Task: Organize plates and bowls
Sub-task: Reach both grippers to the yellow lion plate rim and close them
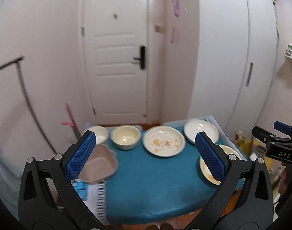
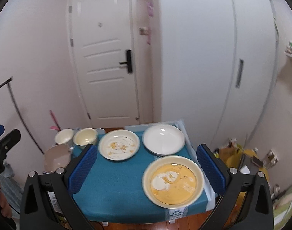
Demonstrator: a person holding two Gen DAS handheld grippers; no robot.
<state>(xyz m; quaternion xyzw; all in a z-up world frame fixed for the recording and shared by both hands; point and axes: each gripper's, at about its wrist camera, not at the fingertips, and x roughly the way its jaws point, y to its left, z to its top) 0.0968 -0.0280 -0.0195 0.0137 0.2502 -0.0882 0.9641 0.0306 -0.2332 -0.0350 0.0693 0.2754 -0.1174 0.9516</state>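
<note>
A small table with a teal cloth (image 1: 151, 182) (image 2: 115, 187) holds the dishes. At the back stand a white bowl (image 1: 100, 132) (image 2: 64, 135) and a cream bowl (image 1: 125, 137) (image 2: 85, 136). A taupe heart-shaped bowl (image 1: 101, 163) (image 2: 57, 156) sits at the left edge. A soiled plate (image 1: 163, 140) (image 2: 119, 144) lies mid-back, a clean white plate (image 1: 201, 130) (image 2: 163, 139) at back right, and a cream plate with yellow residue (image 1: 208, 169) (image 2: 173, 181) at front right. My left gripper (image 1: 146, 155) and right gripper (image 2: 147, 169) hover open and empty above the table.
A white door (image 1: 117, 57) and white cupboards (image 2: 222, 67) stand behind the table. A dark metal rack (image 1: 21, 88) is at the left. Cluttered bags and items (image 2: 241, 153) lie on the floor at the right. Wooden floor shows below the table.
</note>
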